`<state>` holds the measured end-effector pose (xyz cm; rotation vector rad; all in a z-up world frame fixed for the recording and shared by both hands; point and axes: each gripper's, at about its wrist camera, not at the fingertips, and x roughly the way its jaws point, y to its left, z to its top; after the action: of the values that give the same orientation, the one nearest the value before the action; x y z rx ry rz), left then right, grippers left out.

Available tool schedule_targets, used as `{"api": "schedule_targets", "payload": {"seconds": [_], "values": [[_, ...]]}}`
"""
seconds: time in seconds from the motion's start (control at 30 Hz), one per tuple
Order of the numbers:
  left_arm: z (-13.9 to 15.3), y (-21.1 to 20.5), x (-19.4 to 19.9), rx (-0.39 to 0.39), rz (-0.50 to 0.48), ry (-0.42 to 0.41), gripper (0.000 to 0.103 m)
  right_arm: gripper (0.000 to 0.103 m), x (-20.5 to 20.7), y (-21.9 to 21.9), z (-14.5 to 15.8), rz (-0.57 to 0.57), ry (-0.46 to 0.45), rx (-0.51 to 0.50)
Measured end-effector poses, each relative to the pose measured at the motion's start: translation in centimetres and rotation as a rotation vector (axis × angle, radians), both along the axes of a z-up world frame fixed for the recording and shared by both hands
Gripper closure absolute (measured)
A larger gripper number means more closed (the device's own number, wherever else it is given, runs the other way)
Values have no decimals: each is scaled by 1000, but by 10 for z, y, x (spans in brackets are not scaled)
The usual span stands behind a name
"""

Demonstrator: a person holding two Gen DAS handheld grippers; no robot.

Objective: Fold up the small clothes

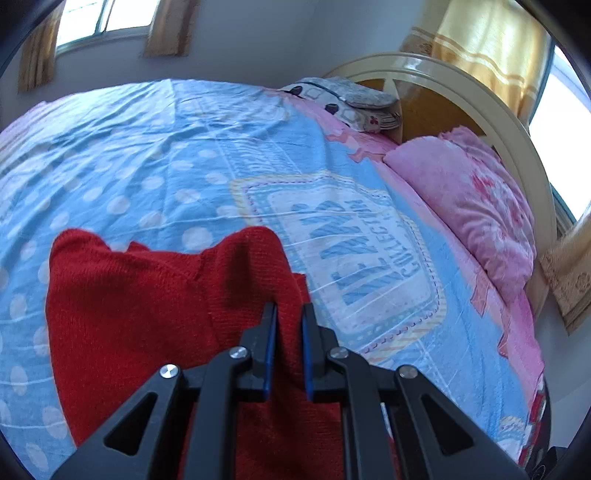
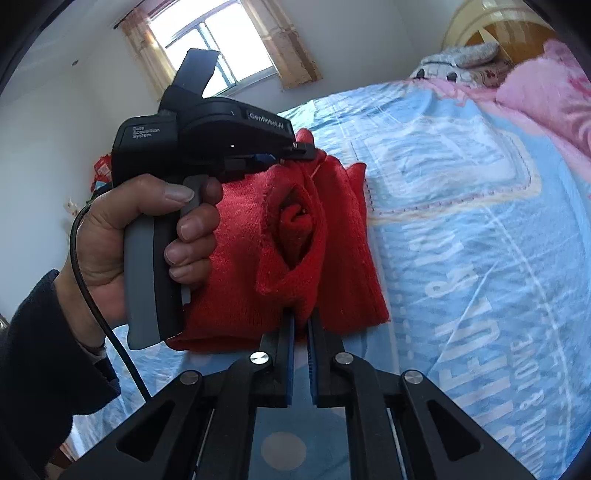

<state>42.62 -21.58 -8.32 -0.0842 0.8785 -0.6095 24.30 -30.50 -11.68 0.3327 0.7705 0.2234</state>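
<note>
Red knit sweater, bunched and ribbed, pinched by both my left gripper and right gripper jaws above the smooth blue bedsheet.

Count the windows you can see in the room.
2. One window is on the wall across the bed, with curtains either side. Another window is by the headboard, right of the gold curtain. Others may be hidden.

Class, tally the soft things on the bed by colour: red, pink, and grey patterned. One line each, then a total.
Red knitted garment: 1
Pink pillow: 1
Grey patterned pillow: 1
Total: 3
</note>
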Motion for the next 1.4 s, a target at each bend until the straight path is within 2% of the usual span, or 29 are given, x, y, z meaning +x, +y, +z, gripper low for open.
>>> {"api": "schedule_targets", "payload": {"seconds": [0.1,0.2,0.3,0.37,0.43,0.47,0.6,0.67,0.7,0.73,0.8,0.9,0.97,1.0,1.03,1.13,1.23,1.3,1.4], "values": [[-7,-12,1,33,-16,-7,90,98,3,-10,-10,-14,47,67],[-11,-20,-1,48,-18,-26,87,98,4,-17,-15,-30,59,87],[4,-13,-15,49,-9,-77,72,98,2,-25,-14,-45,48,106],[19,2,-33,36,-14,-164,50,97,1,-30,-12,-45,37,94],[26,19,-48,57,10,-236,31,97,1,-35,-13,-58,32,82],[28,31,-57,72,26,-268,27,97,-1,-38,-12,-71,29,74],[19,77,-86,158,118,-335,25,96,-7,-51,-6,-164,-22,16],[7,99,-100,197,168,-351,19,79,-12,-55,5,-202,-75,1],[1,106,-104,208,181,-352,17,49,-13,-55,9,-205,-93,0],[-4,110,-109,211,186,-352,15,27,-12,-53,17,-206,-118,3],[-18,116,-113,223,195,-333,15,27,-8,-48,28,-184,-168,40],[-30,119,-112,193,202,-281,15,29,16,-25,41,-125,-151,-18],[-27,118,-109,170,212,-272,15,53,46,-12,35,-68,-74,-41],[-26,118,-110,157,213,-274,15,77,62,-5,27,-46,-18,-48],[-24,116,-110,149,209,-274,15,81,68,-4,24,-42,14,-55],[-26,115,-116,149,195,-277,12,89,64,-10,25,-60,4,-39],[-35,110,-119,158,182,-267,5,91,41,-23,25,-106,-23,-65],[-39,105,-117,162,158,-248,4,91,38,-32,9,-122,18,-75],[-42,100,-116,176,142,-231,0,90,43,-39,2,-123,21,-64]]}}
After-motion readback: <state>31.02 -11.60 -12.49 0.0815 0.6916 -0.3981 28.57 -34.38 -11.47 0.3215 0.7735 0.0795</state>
